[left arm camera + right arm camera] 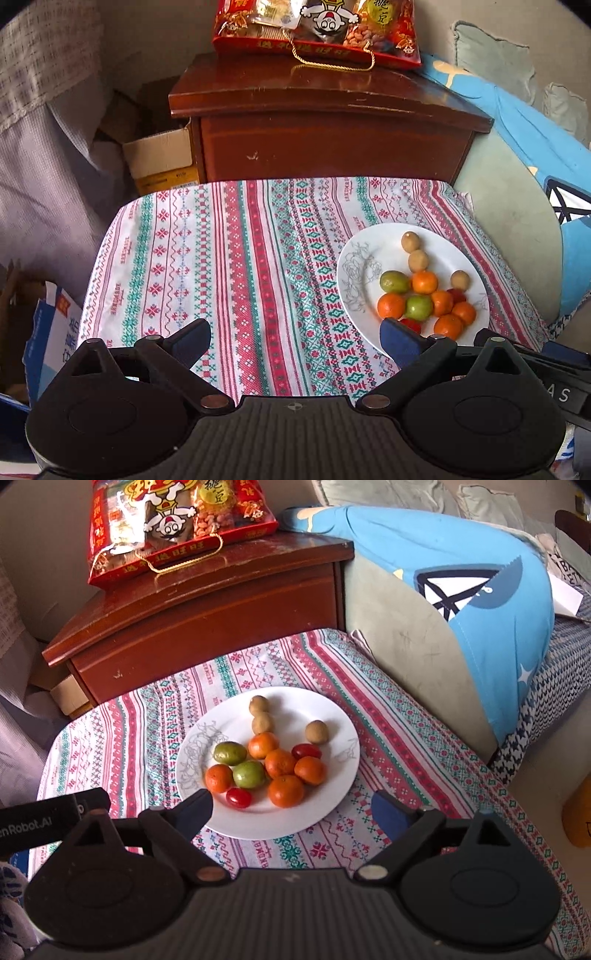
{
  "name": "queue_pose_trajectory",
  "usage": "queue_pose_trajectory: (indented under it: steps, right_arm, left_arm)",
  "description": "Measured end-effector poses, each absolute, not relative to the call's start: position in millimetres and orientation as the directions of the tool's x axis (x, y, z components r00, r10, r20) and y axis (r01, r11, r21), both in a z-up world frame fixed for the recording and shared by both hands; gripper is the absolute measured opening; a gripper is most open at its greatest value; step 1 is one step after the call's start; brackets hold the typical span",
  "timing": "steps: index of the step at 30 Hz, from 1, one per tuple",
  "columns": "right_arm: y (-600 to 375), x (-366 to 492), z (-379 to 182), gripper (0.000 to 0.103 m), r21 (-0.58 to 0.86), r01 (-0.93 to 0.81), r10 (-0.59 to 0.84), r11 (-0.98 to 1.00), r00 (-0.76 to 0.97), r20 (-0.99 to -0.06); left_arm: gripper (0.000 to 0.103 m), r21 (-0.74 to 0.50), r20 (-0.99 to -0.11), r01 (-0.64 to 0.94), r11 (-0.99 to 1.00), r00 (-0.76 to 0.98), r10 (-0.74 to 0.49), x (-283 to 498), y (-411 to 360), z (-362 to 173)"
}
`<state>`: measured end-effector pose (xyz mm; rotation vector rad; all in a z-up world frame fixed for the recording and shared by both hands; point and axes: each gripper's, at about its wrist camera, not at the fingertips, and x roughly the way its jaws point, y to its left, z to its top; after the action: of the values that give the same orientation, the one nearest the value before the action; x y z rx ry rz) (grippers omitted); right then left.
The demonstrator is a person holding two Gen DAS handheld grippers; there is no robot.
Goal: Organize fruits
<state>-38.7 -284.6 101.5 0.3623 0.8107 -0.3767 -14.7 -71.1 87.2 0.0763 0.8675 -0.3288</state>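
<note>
- Claws first: our right claw point(291, 808) stands wide open and empty, hanging over the near rim of the white plate point(332, 716); its left fingertip sits just before a cherry tomato point(238, 797).
- Our left claw point(295, 338) is also spread wide, holding nothing, above the patterned cloth of the counter point(221, 258), with the plate off to its right.
- All the fruit we can see lies on the plate: five small oranges point(286, 791) bunched near the front, two green fruits point(249, 774) touching them, a second tomato point(306, 750) behind, and three brown round fruits point(316, 732) toward the far side.
- We judge the oranges light and fairly firm, best pinched across the middle; round skins may roll or slip.
- The tomatoes look thin-skinned and smooth, so we would squeeze gently.
- Crowding matters: closing on one orange may nudge its neighbours.
- Beyond the counter stand a wooden cabinet point(207, 627) and a red snack bag point(177, 528).
</note>
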Motion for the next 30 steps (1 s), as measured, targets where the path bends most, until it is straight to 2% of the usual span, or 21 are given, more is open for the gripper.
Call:
queue_pose_trajectory:
  steps: [5,23,30]
  right_arm:
    - [-283.1,-33.6,96.1,0.092,0.162,0.456,-0.179,0.875,0.616,-0.767]
    - [-288.7,-28.9,84.1,0.093,0.079,0.502,-0.244,0.861,0.545,-0.802]
    - [-288.9,-26.7,83.4,0.093,0.054,0.506,-0.266,0.861,0.538,-0.8]
  left_arm:
    - [0.099,-0.061,-0.755,0.314,0.947,0.606,-0.25,-14.5,-75.4,85.4]
    - [0.099,0.074,-0.791,0.266,0.961,0.603,-0.106,-8.9,-84.4,64.9]
    - [0.099,0.077,-0.801,0.282,0.956,0.589,-0.109,-10.2,-91.0,59.1]
